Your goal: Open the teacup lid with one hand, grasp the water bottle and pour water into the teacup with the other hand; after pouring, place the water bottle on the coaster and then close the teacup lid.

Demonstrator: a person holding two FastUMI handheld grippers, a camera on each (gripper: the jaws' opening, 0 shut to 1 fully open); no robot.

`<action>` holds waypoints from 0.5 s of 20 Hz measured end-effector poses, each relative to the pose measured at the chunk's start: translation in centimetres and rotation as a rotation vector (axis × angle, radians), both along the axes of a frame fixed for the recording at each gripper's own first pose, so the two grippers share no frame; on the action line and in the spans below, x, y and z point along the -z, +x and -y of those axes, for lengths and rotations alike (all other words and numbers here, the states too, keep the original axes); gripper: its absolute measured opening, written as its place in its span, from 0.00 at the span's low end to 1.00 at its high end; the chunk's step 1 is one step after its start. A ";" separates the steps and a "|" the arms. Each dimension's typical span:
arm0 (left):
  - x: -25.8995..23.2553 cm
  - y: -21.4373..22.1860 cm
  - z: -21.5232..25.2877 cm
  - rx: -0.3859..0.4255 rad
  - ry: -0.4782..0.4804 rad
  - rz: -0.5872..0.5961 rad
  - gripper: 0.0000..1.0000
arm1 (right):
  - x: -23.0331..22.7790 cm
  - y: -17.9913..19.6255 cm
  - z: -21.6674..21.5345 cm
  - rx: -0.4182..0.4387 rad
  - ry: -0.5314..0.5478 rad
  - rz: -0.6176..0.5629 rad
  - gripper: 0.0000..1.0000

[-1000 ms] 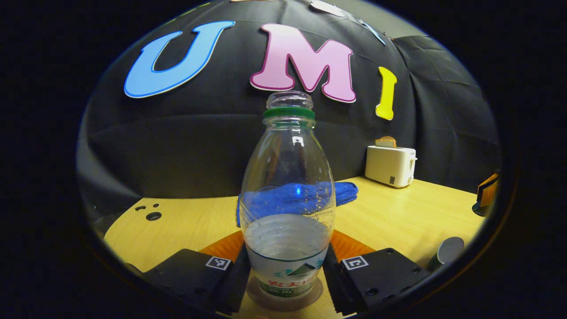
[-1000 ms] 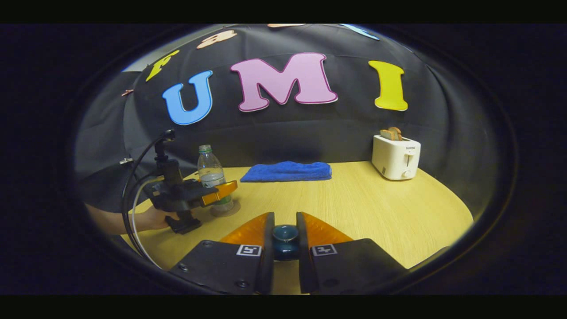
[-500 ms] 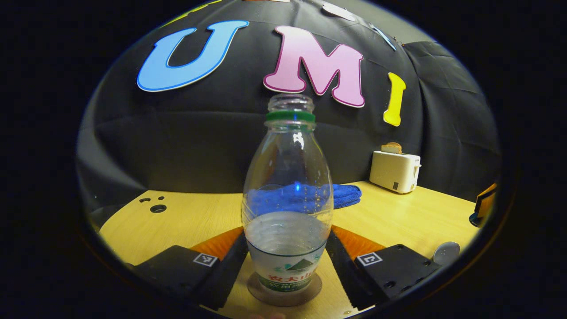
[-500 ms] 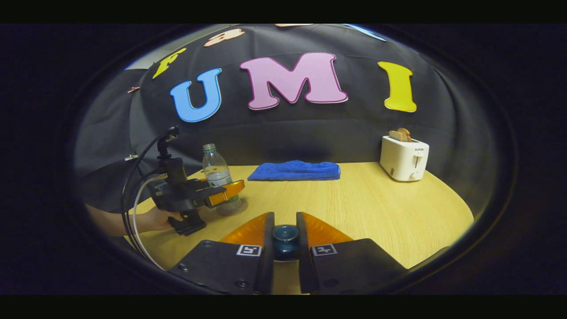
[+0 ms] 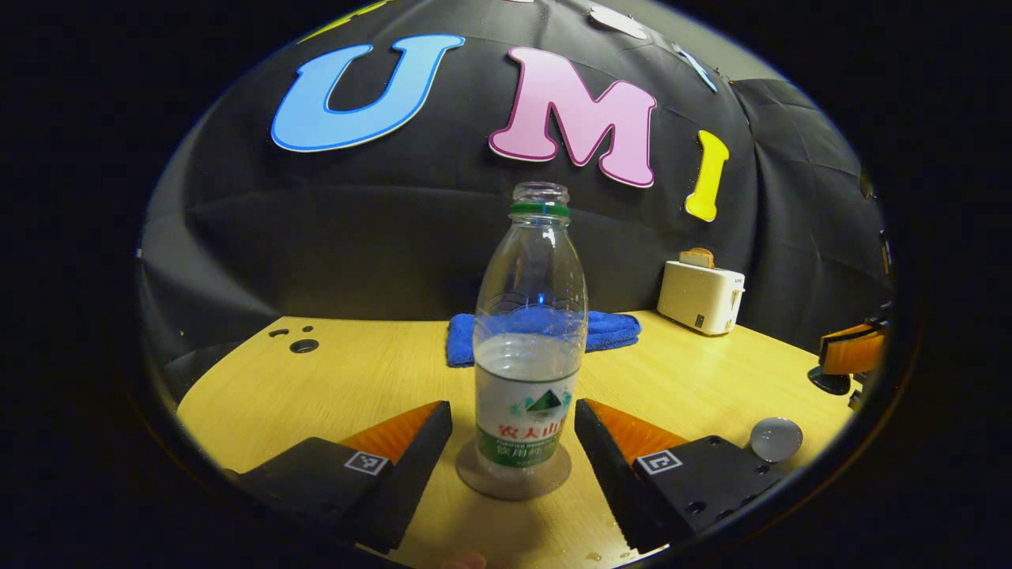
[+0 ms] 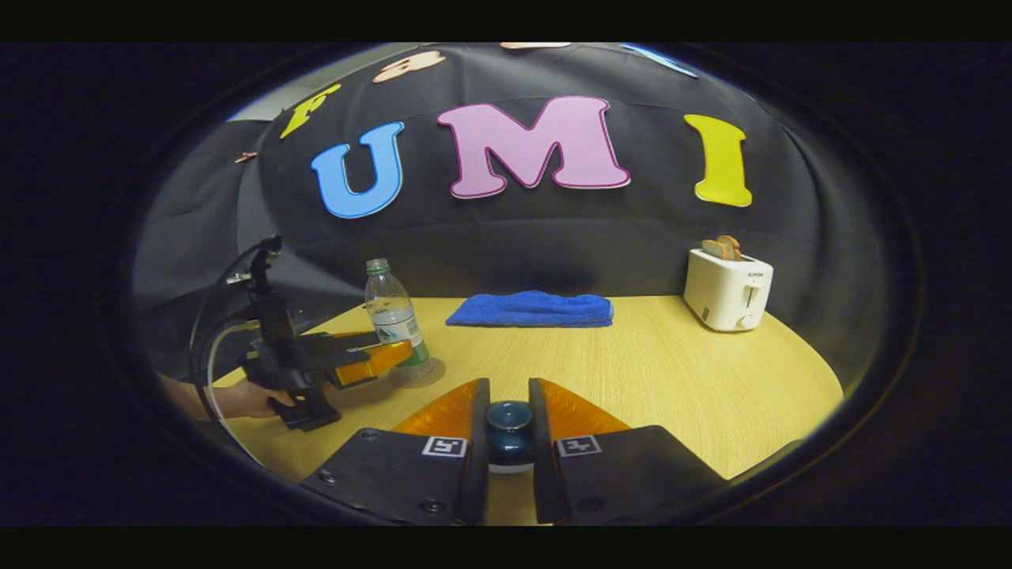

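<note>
At frame centre, the uncapped water bottle (image 5: 528, 356) stands on its coaster (image 5: 513, 479), left gripper (image 5: 512, 431) jaws apart beside it. The right gripper (image 6: 509, 423) is clamped on the lid knob (image 6: 509, 427), likely smooth, brittle ceramic best pinched squarely.

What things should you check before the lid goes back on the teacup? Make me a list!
1. Water bottle standing upright on the coaster: ok.
2. Left hand-held gripper open, fingers apart from the bottle: ok.
3. Right hand-held gripper shut on the teacup lid by its knob: ok.
4. Teacup position under the lid: cannot tell.
5. Water level in the teacup: cannot tell.
6. Blue towel and toaster far back on the table, out of the way: ok.
</note>
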State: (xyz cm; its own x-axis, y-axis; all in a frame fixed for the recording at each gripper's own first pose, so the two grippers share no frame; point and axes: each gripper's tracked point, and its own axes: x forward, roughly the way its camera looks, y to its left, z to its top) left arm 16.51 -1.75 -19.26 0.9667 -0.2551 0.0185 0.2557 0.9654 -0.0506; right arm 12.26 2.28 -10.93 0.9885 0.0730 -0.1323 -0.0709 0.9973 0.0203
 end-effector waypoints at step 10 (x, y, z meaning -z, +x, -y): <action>1.6 -9.0 -3.5 -0.053 0.007 -0.050 0.98 | 4.2 2.0 -1.2 -0.019 0.003 0.003 0.27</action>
